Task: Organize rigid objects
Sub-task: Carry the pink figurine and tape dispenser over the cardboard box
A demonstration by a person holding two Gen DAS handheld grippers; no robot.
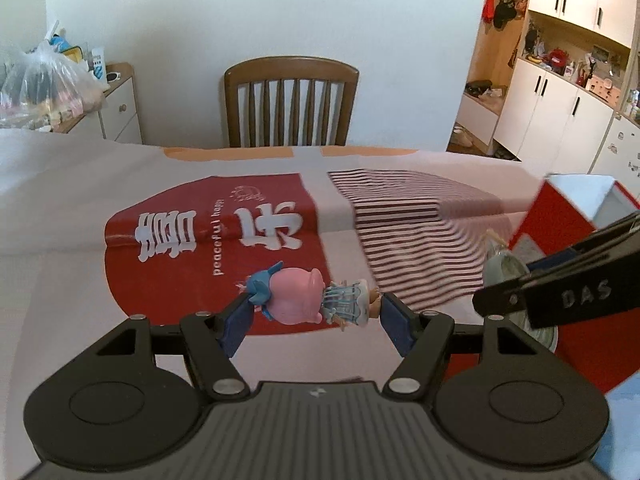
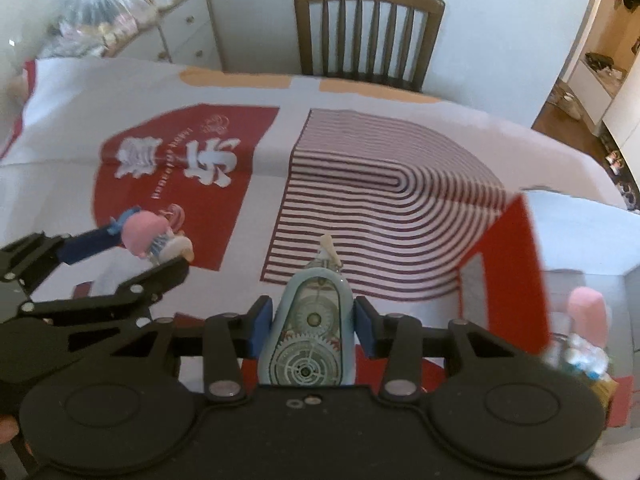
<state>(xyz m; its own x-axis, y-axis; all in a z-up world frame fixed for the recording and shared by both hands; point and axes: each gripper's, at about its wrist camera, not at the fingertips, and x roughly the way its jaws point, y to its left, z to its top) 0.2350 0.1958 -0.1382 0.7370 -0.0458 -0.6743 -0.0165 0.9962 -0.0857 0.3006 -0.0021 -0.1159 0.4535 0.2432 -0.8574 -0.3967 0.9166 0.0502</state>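
Note:
A small figurine (image 1: 304, 296) with a pink head and a pale blue dress lies sideways between the blue pads of my left gripper (image 1: 316, 300), which is shut on it above the printed table cover. The right wrist view shows the same figurine (image 2: 154, 236) in the left gripper (image 2: 150, 248) at the left. My right gripper (image 2: 312, 308) is shut on a pale blue correction-tape dispenser (image 2: 308, 332) with see-through gears, its tip pointing away. From the left wrist view, the right gripper (image 1: 504, 284) and the dispenser (image 1: 502, 268) are close on the right.
A red box (image 2: 520, 260) with a white inside stands open at the right, holding a pink item (image 2: 588, 312) and other small things. The table cover (image 2: 360, 168) has a red patch and a striped patch. A wooden chair (image 1: 290, 100) stands behind the table. A plastic bag (image 1: 44, 80) sits on a cabinet at the far left.

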